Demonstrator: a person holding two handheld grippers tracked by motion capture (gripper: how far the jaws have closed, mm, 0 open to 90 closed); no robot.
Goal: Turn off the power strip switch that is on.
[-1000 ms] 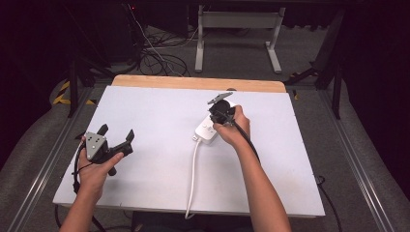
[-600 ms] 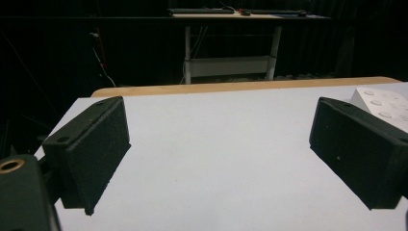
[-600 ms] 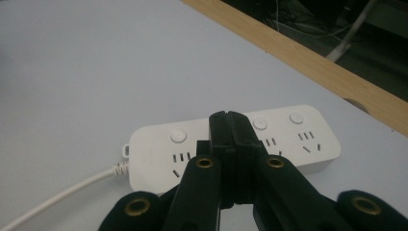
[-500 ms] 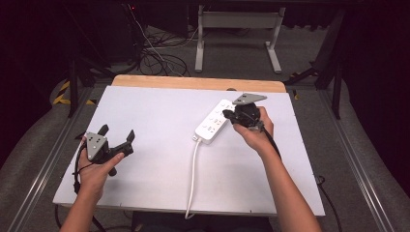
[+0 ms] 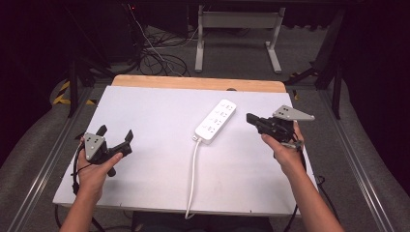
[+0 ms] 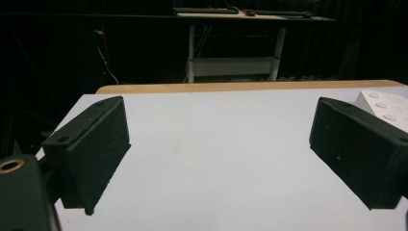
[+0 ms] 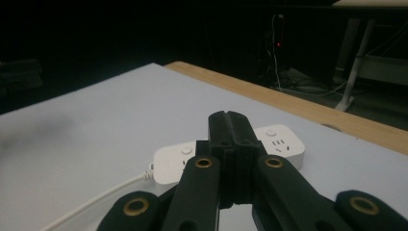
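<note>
A white power strip (image 5: 216,121) lies diagonally in the middle of the white table (image 5: 154,111), its white cord (image 5: 192,179) running to the near edge. My right gripper (image 5: 250,117) hovers to the right of the strip, jaws pressed together with nothing between them, pointing left at it. In the right gripper view the shut jaws (image 7: 230,126) stand in front of the power strip (image 7: 281,142). My left gripper (image 5: 115,136) rests at the table's left side, jaws wide apart and empty. In the left gripper view a corner of the strip (image 6: 385,103) shows past the right pad (image 6: 358,151).
A wooden strip (image 5: 198,83) borders the table's far edge. Beyond it are the legs of a white stand (image 5: 237,36) and tangled cables (image 5: 154,58) on the floor. Metal rails (image 5: 46,164) run along both sides of the table.
My right gripper has drawn away from the power strip toward the right side of the table, leaving the strip lying free. The left gripper has stayed in place.
</note>
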